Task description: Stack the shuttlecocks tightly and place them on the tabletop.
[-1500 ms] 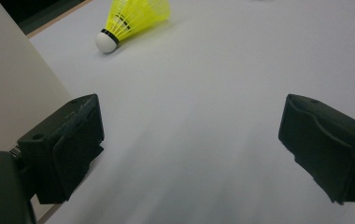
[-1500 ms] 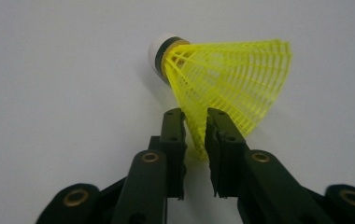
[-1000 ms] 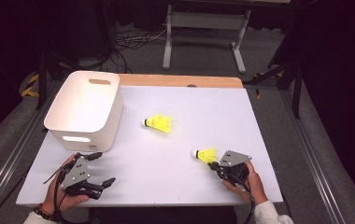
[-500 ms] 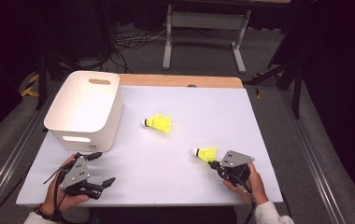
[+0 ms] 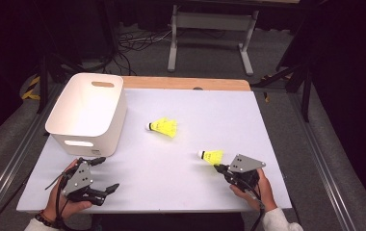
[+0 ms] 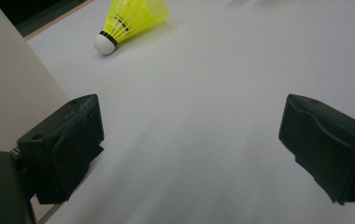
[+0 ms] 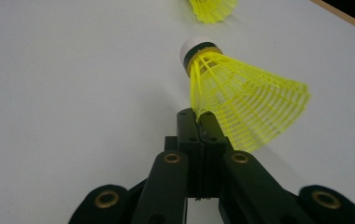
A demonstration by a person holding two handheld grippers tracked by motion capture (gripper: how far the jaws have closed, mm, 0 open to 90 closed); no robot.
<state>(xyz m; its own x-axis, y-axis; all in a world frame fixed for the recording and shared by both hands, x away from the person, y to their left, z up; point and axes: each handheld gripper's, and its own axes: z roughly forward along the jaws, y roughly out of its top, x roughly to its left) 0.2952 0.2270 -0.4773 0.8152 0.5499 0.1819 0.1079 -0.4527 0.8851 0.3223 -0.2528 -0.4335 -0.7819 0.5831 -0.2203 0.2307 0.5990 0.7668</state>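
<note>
A yellow shuttlecock [image 5: 211, 155] [image 7: 241, 100] with a white cork lies at the table's front right. My right gripper [image 5: 221, 168] [image 7: 199, 116] is shut, its jaw tips pinching the rim of that shuttlecock's skirt. I cannot tell whether the shuttlecock is off the table. A second yellow shuttlecock [image 5: 164, 127] [image 6: 129, 21] [image 7: 210, 8] lies on its side near the middle of the table. At the front left my left gripper [image 5: 105, 173] [image 6: 189, 135] rests open, nothing between its jaws, pointing toward the second shuttlecock.
A white plastic bin [image 5: 87, 113] [image 6: 7, 93] with handle slots stands at the left of the white table [image 5: 195, 192], just beyond my left gripper. A wooden strip [image 5: 186, 83] runs along the table's far edge. A metal stand and cables lie on the floor behind.
The right gripper and the pinched shuttlecock have shifted very slightly away from the front edge. The left gripper has stayed still.
</note>
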